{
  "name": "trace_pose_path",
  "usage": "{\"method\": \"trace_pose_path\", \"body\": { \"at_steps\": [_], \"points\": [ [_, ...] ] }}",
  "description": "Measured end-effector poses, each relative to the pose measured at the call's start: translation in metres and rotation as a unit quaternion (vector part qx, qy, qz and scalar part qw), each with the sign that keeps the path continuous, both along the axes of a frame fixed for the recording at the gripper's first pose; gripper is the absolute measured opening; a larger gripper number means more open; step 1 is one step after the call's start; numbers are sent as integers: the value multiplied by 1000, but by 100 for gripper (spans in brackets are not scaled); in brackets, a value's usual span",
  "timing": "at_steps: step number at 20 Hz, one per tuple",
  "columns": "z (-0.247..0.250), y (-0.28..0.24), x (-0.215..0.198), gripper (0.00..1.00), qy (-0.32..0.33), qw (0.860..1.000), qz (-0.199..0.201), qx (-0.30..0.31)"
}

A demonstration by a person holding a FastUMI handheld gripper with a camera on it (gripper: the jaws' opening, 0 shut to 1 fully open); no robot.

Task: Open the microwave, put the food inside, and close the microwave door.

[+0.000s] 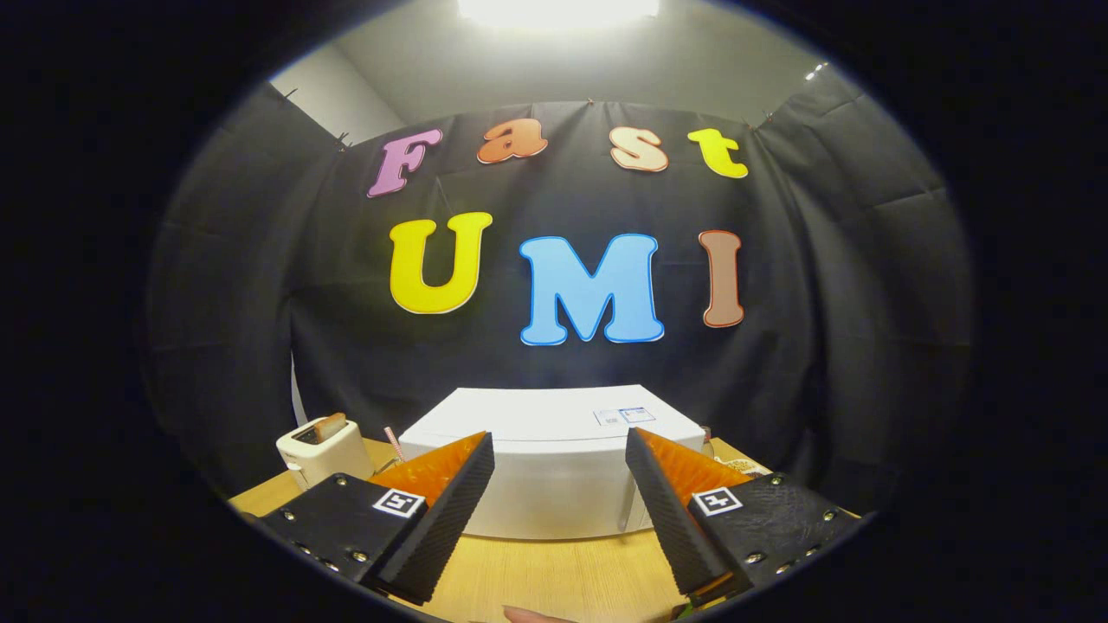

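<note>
A white microwave [554,450] stands on the wooden table [554,575], seen from above and in front, with its door shut. My gripper [560,450] is held above the table in front of it, open, with nothing between the fingers. The left finger [450,506] and the right finger [671,510] frame the microwave's front. A small pale bit of something, perhaps the food or a fingertip [528,615], peeks in at the table's near edge below the fingers; I cannot tell which.
A white toaster [322,450] with a slice of bread in its slot stands left of the microwave. A pink striped straw [395,443] sticks up between them. Some small items [736,465] lie right of the microwave, half hidden by the right finger.
</note>
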State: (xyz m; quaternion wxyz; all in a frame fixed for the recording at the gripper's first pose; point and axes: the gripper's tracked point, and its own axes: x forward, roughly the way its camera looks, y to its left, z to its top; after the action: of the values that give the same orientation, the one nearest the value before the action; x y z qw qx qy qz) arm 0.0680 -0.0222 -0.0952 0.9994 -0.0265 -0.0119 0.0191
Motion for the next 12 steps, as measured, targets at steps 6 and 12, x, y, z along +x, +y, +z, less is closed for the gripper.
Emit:
{"method": "trace_pose_path", "body": {
  "at_steps": [6, 12],
  "points": [
    [-59, -34, 56, 97, 14, 998, -12, -54],
    [-101, -81, 102, 90, 54, 998, -34, 15]
  ]
}}
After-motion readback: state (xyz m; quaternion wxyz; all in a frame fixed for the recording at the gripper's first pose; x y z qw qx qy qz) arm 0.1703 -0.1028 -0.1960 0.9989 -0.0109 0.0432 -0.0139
